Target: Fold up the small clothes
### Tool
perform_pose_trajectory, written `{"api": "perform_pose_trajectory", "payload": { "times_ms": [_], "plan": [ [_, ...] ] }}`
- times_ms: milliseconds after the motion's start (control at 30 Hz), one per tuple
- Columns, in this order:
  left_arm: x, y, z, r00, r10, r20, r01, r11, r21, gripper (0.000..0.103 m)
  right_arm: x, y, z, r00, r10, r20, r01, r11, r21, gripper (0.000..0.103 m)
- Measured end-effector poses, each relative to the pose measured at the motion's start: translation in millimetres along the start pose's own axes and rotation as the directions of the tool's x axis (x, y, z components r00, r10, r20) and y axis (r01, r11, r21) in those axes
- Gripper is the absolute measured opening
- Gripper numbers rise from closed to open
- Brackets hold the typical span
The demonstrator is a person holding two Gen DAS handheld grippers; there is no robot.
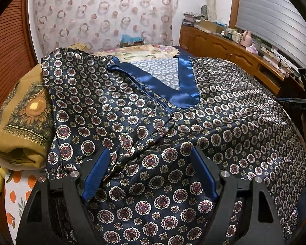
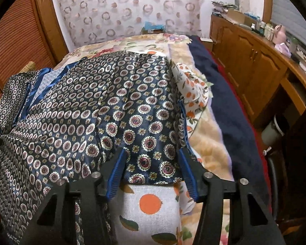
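Bed is cluttered: folded mustard sunflower cloth (image 1: 24,122) butts against the garment's left edge, orange-print fabric (image 2: 193,94) bunched just beside its right edge, floral blanket (image 2: 132,45) beyond it, wooden cabinet (image 2: 251,61) along the right wall. Navy medallion-print satin garment (image 1: 173,122) lies spread flat across the bed — blue V-neckline (image 1: 185,77) at the far end, long axis running away from the cameras. Left gripper (image 1: 149,159) over the near left part, jaws wide, fabric between but not pinched. Right gripper (image 2: 151,155) straddles the garment's near right corner — jaws partway apart, pads not pressing the cloth.
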State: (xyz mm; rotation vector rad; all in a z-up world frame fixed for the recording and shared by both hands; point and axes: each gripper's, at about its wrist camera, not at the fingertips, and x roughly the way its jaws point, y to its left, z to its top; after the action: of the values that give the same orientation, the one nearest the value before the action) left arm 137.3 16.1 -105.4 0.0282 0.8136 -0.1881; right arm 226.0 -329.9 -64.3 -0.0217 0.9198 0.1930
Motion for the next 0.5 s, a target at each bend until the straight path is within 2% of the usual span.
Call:
{"api": "perform_pose_trajectory", "payload": {
  "times_ms": [33,133,200,267,300,500],
  "plan": [
    [0.5,0.7,0.3,1.0,-0.003,-0.002,0.003,1.0,-0.003,0.081,-0.7,0.0,-0.7,1.0,0.003,0.004,-0.003,1.0,0.001,0.05],
    [3.4,2.7,0.9,1.0,-0.007,-0.012,0.007,1.0,-0.007,0.081,-2.7,-15.7,3.8,1.0,-0.011,0.011,0.011,1.0,0.001,0.039],
    [7.0,2.9,1.0,1.0,-0.01,-0.029,0.01,1.0,-0.009,0.081,-1.8,-19.4,3.8,0.999,-0.031,0.016,0.031,1.0,-0.001,0.028],
    [11.5,3.2,0.7,0.999,-0.007,-0.053,0.007,1.0,-0.011,0.081,-1.4,-18.8,2.5,0.998,-0.053,0.02,0.053,0.998,-0.013,0.01],
    [13.3,3.2,0.7,0.998,-0.008,-0.061,0.007,1.0,-0.012,0.081,-0.5,-19.4,2.6,0.998,-0.06,0.022,0.06,0.998,-0.024,0.007],
    [15.8,0.3,-1.5,0.996,0.016,-0.083,-0.015,1.0,0.012,0.083,-2.0,-3.5,2.6,0.994,-0.091,0.068,0.098,0.99,-0.104,0.002]
  ]
}}
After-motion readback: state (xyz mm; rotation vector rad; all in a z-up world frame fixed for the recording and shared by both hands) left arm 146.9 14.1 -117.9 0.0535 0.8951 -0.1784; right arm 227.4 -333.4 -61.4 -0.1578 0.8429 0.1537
